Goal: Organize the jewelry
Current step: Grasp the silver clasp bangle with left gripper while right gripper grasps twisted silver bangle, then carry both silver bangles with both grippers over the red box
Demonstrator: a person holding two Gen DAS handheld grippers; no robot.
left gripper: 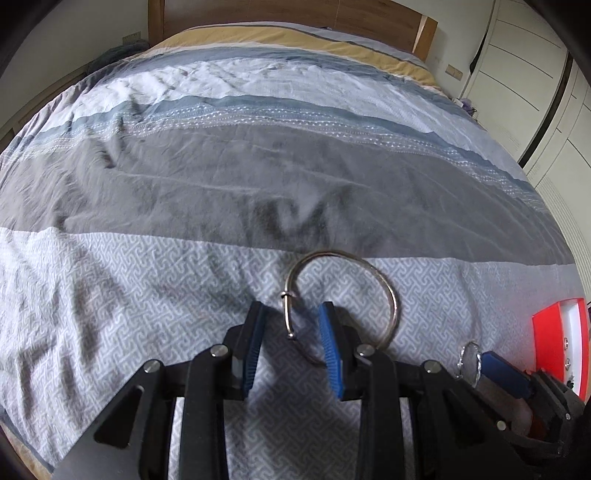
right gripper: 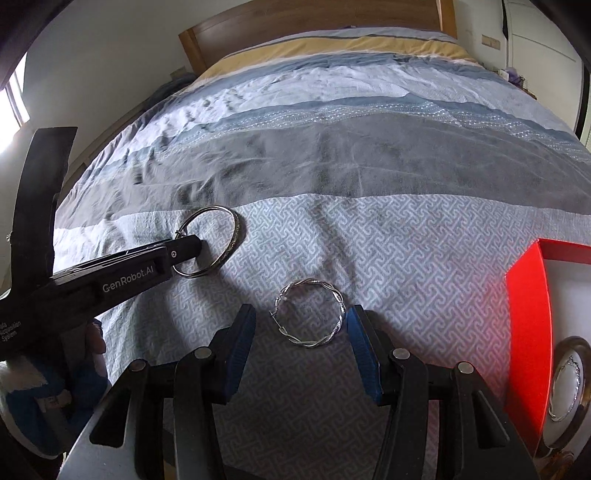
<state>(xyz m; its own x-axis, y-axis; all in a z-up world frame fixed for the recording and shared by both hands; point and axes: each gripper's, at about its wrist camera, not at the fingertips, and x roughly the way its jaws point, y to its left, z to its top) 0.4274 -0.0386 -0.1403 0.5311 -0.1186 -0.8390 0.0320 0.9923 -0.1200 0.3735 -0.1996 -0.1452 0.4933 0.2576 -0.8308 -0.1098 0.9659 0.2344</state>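
A plain silver hoop [left gripper: 343,299] lies on the patterned bedspread. My left gripper [left gripper: 293,325] is open, its blue-padded fingers either side of the hoop's clasp end; in the right wrist view the left gripper [right gripper: 195,245] reaches the same hoop [right gripper: 218,240]. A twisted silver hoop [right gripper: 310,314] lies between the open fingers of my right gripper [right gripper: 301,325]; the left wrist view shows the twisted hoop [left gripper: 469,356] beside the right gripper's blue pad [left gripper: 506,374]. A red jewelry box [right gripper: 528,332] stands at the right, with another twisted hoop [right gripper: 569,387] in a round slot.
The striped bedspread [left gripper: 258,177] stretches ahead to a wooden headboard [right gripper: 310,22]. White wardrobe doors [left gripper: 535,55] stand to the right of the bed. The red box also shows at the right edge of the left wrist view [left gripper: 550,339].
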